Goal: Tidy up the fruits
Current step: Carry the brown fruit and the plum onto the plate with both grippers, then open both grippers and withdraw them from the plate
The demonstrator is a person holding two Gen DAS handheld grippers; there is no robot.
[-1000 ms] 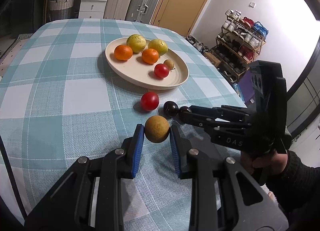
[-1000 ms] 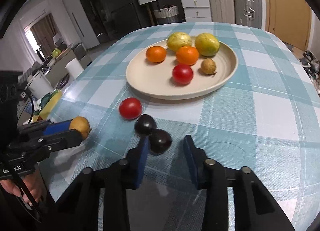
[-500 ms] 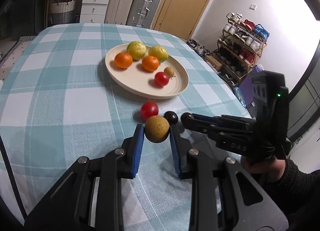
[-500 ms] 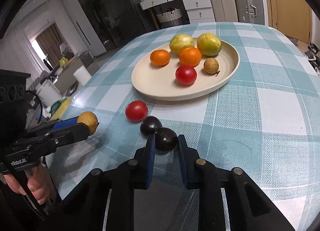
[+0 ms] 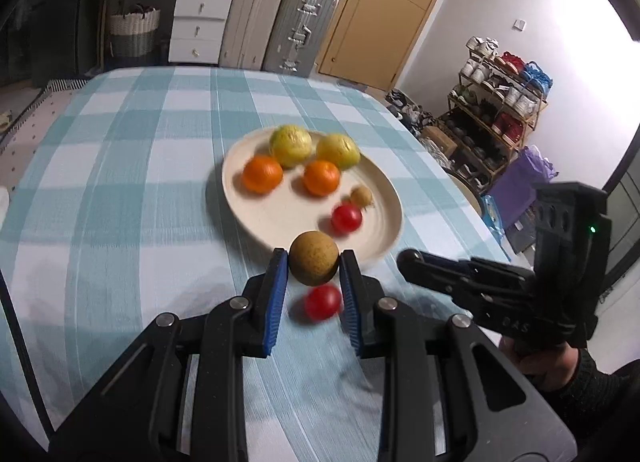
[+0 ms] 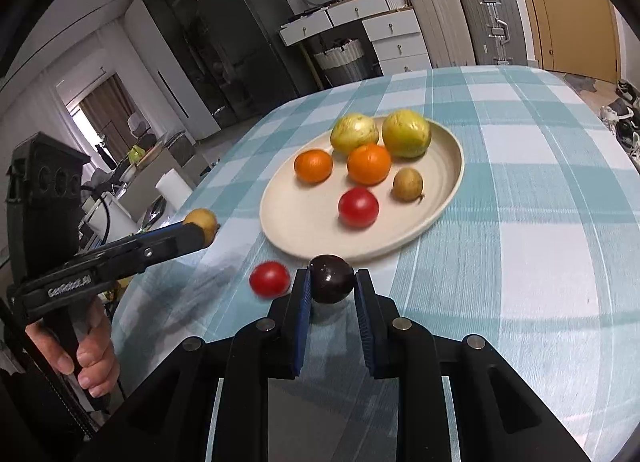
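My left gripper [image 5: 314, 276] is shut on a brown round fruit [image 5: 314, 264] and holds it above the table, near the front rim of the cream plate [image 5: 384, 250]. My right gripper [image 6: 332, 289] is shut on a dark purple plum [image 6: 332, 284], lifted just in front of the plate [image 6: 288, 229]. A red tomato [image 6: 269, 278] lies on the checked cloth before the plate; it also shows in the left wrist view [image 5: 322, 302]. The plate holds two oranges, two yellow-green fruits, a tomato [image 6: 358, 206] and a small brown fruit [image 6: 408, 184].
The table has a teal and white checked cloth [image 5: 120, 165]. The right gripper's body [image 5: 520, 302] is at the right of the left wrist view; the left gripper [image 6: 120, 254] is at the left of the right wrist view. Suitcases, drawers and a shoe rack stand beyond the table.
Both grippers have lifted their fruits off the cloth and moved toward the plate. The right gripper closed on the plum. The second dark plum is no longer in sight.
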